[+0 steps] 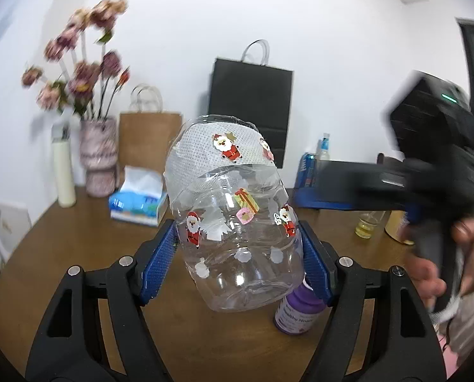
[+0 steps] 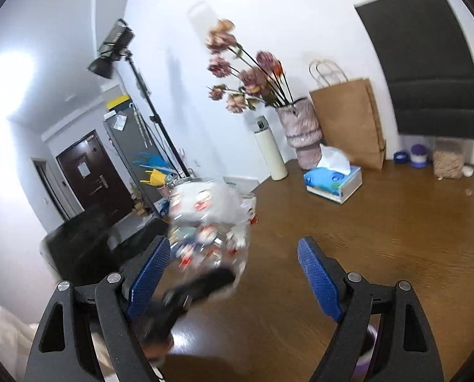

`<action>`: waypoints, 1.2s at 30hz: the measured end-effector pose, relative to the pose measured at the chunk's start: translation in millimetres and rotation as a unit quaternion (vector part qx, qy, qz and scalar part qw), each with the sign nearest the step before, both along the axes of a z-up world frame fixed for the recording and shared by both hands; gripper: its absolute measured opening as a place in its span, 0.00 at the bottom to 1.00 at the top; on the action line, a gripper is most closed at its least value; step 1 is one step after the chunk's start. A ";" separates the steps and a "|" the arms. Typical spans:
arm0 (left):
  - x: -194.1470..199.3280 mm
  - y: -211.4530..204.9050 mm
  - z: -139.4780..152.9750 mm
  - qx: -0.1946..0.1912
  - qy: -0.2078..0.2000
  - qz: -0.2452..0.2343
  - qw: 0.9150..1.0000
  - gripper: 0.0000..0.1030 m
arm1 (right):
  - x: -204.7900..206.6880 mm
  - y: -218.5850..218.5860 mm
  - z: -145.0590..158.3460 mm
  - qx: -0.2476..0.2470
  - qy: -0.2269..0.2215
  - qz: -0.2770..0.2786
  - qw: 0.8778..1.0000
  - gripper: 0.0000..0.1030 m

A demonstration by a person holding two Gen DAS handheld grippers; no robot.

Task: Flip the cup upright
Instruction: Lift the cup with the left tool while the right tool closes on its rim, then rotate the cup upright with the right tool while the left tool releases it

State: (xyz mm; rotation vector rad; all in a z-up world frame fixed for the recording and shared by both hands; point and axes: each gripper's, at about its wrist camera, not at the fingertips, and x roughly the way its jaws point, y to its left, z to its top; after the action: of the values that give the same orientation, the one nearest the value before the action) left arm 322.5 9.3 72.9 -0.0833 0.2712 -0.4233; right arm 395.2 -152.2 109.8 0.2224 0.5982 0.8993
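The left gripper (image 1: 238, 251) was clamped shut on the cup (image 1: 237, 219), blue pads (image 1: 159, 261) pressing both sides. The right gripper (image 2: 233, 273) gaped wide with nothing between its pads (image 2: 319, 280), held in a hand (image 1: 460, 270).

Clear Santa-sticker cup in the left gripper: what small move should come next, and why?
Probably lower the cup straight down onto the table and only then open. The left gripper holds it lifted and slightly tilted, open end up, above the wood. The right gripper is open and holds nothing.
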 end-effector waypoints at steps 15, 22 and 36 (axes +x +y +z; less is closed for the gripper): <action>31.3 25.8 -22.5 -0.046 0.014 -0.035 0.998 0.68 | 83.0 28.7 -57.0 0.131 0.166 0.098 0.972 0.71; 50.6 33.0 -31.0 -0.087 0.061 -0.088 0.990 0.71 | 82.6 30.5 -59.7 0.114 0.153 0.086 0.978 0.65; 78.8 11.7 -25.5 -0.003 0.076 -0.168 0.983 0.65 | 29.1 57.5 -31.3 -0.117 -0.153 0.039 0.980 0.70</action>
State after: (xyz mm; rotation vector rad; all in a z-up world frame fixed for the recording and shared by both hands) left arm 401.3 21.0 47.4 -0.0755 0.4364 -0.7562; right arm 424.3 -94.6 78.5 -0.1524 0.4221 0.9092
